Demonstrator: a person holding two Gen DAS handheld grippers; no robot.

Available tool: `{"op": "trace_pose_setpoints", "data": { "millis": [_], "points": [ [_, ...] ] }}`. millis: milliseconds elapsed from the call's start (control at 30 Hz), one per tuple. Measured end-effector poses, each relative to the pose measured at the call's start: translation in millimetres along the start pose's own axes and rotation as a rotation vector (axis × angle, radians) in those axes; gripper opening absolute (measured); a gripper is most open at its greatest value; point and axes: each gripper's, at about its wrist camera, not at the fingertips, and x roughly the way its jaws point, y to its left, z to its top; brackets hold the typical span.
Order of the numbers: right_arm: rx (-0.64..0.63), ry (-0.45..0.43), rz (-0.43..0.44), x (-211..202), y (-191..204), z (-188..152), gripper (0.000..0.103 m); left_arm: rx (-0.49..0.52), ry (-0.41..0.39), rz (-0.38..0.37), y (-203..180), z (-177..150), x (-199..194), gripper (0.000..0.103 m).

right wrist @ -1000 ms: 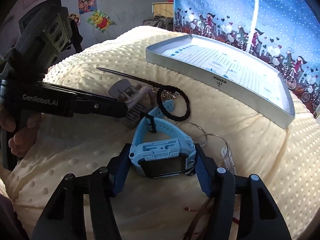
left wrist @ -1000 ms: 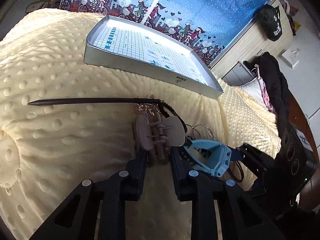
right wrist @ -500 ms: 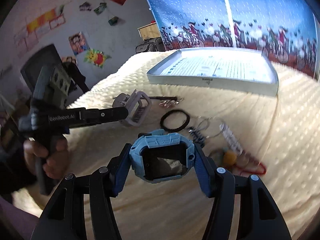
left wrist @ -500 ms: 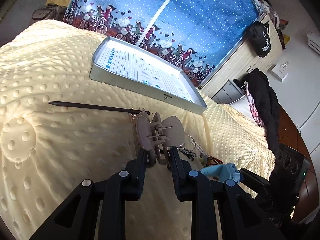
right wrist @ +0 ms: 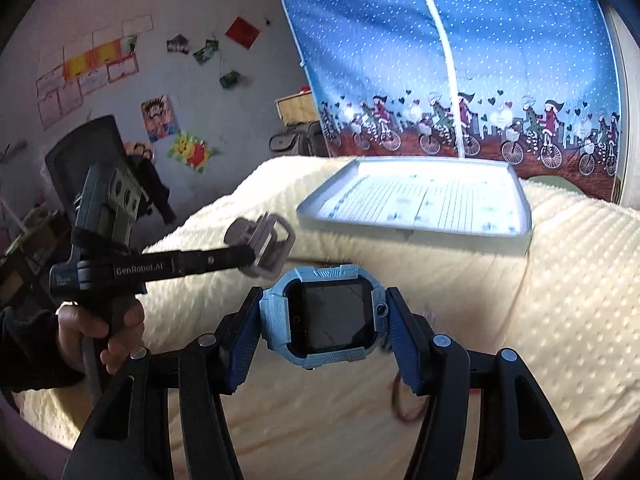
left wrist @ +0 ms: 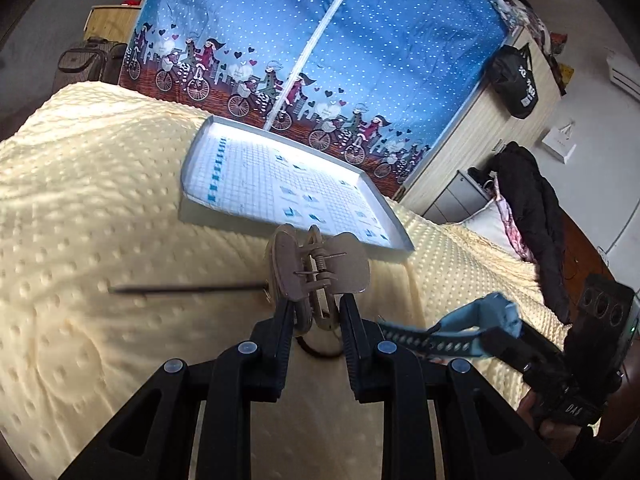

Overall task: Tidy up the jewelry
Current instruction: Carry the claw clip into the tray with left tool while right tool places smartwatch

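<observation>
Taupe plastic, the hair claw [left wrist: 318,268] sits pinched by its lower end between the left tongs [left wrist: 316,316], raised off the yellow bedspread [left wrist: 100,208] with the white tray [left wrist: 280,184] at twelve o'clock. The right tongs [right wrist: 324,320] are clamped on the blue watch [right wrist: 326,314] across its case. Both loads hang close together in the air, so a careless swing could knock one loose, and the claw's narrow hold might let it twist out short of the tray.
</observation>
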Motion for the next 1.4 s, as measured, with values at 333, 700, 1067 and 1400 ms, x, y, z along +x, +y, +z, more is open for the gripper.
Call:
{"op": "trace_pose_setpoints", "data": {
  "millis": [333, 700, 1067, 1400],
  "points": [
    [0.038, -0.055, -0.08, 104.4, -47.8, 105.5, 0.054, 0.091, -0.011, 0.075, 23.7, 98.3, 59.2, 0.022],
    [0.207, 0.063, -0.123, 195.0, -97.8, 91.3, 0.054, 0.023, 0.115, 0.106, 54.3, 89.4, 138.0, 0.023],
    [0.244, 0.093, -0.252, 170.2, -121.9, 69.6, 0.07, -0.055, -0.057, 0.169, 48.9, 85.7, 97.7, 0.089],
    [0.101, -0.128, -0.256, 62.1, -64.4, 73.1, 0.101, 0.138, -0.324, 0.239, -29.6, 58.0, -9.6, 0.103]
  ]
}}
